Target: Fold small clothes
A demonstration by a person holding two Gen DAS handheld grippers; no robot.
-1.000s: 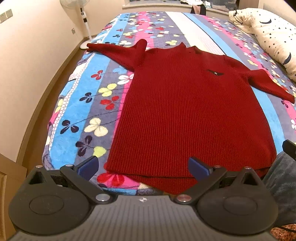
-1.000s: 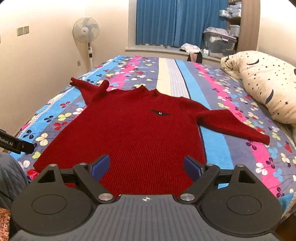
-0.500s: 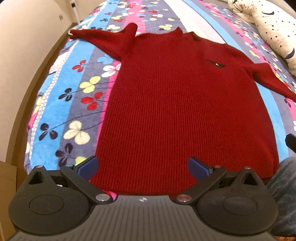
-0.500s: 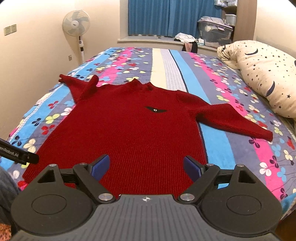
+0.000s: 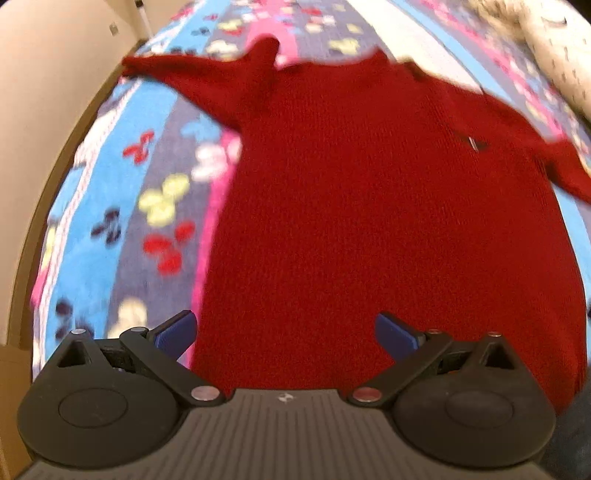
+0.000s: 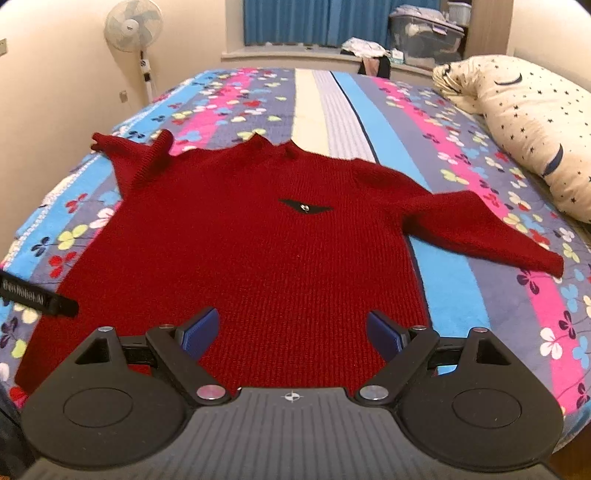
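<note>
A dark red knitted sweater (image 6: 266,251) lies spread flat on the bed, front up, both sleeves stretched out sideways and a small black patch on the chest. It fills most of the left wrist view (image 5: 388,221), which is blurred. My left gripper (image 5: 284,334) is open and empty, low over the sweater's lower left part. My right gripper (image 6: 291,334) is open and empty, above the sweater's lower hem area. A tip of the left gripper (image 6: 40,301) shows at the left edge of the right wrist view.
The bed carries a striped flower-print cover (image 6: 461,155). A star-print pillow (image 6: 528,122) lies at the right. A standing fan (image 6: 135,33) is by the left wall. Blue curtains and storage boxes (image 6: 424,33) stand behind the bed.
My left gripper has moved forward and down over the sweater, so the hem has left its view. My right gripper has edged a little forward. Both stay open.
</note>
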